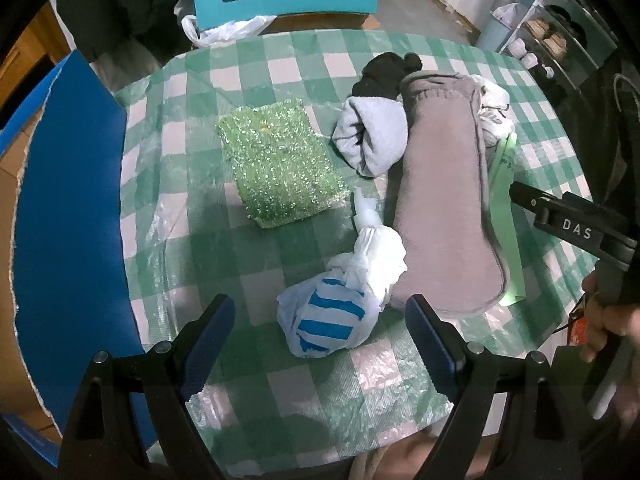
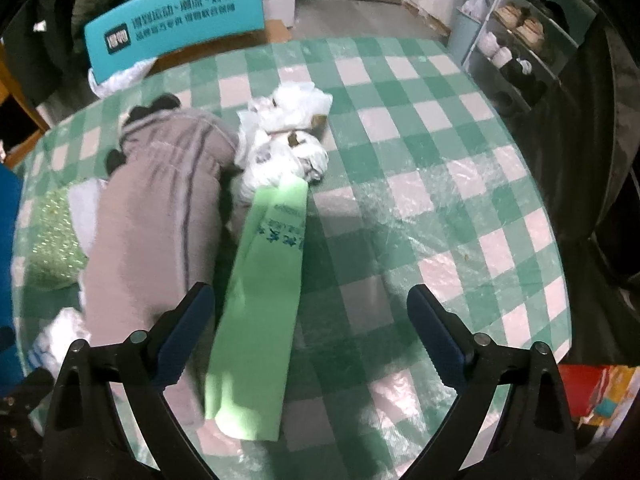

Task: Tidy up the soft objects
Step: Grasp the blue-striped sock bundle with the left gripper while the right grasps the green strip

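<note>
- Left gripper point(image 1: 320, 344) gapes wide around the knotted bag bundle point(image 1: 332, 320) (light, squashy); pinch its twisted neck.
- Right gripper point(image 2: 310, 332) wide, empty, above the green sleeve point(image 2: 260, 300).

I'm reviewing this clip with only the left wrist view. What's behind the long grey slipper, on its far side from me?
Observer: A crumpled white plastic bag lies against the grey slipper, with brown patches showing through.
Operator: And that green strip beside the slipper?
Observer: It's a flat green packet with blue print, one end touching the white bag.
Operator: Is the right tool holding anything?
Observer: No. The right tool is open above the checked tablecloth, the packet's near end between its fingers.
</note>
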A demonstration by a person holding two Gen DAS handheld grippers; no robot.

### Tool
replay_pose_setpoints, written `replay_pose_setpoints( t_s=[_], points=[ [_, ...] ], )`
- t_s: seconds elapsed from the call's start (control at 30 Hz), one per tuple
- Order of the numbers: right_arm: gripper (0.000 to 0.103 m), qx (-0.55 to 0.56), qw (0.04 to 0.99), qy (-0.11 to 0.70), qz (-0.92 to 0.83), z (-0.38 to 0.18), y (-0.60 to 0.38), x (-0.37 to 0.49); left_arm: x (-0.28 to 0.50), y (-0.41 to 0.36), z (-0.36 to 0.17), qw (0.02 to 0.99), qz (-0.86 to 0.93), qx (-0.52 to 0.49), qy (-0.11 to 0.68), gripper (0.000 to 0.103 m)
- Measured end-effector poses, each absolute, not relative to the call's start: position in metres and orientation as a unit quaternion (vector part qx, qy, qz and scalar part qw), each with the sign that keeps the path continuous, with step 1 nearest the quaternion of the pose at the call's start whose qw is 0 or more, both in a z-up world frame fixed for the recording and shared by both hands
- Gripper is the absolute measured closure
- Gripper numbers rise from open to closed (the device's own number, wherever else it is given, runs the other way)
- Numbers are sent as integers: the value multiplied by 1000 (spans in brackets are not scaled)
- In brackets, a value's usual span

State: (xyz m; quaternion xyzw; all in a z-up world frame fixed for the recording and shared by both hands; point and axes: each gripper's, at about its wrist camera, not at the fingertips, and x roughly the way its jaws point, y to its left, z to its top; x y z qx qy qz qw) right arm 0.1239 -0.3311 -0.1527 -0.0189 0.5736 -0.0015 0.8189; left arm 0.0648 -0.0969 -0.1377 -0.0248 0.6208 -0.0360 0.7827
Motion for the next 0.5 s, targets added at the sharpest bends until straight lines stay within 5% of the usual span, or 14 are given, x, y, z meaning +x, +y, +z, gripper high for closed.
replay_pose_setpoints(
  t_s=[0.5],
  points=[
    [13,-41,807,590,8,-179,-315,134,68,-99,-147,773,-45,-27,632,15]
  ],
)
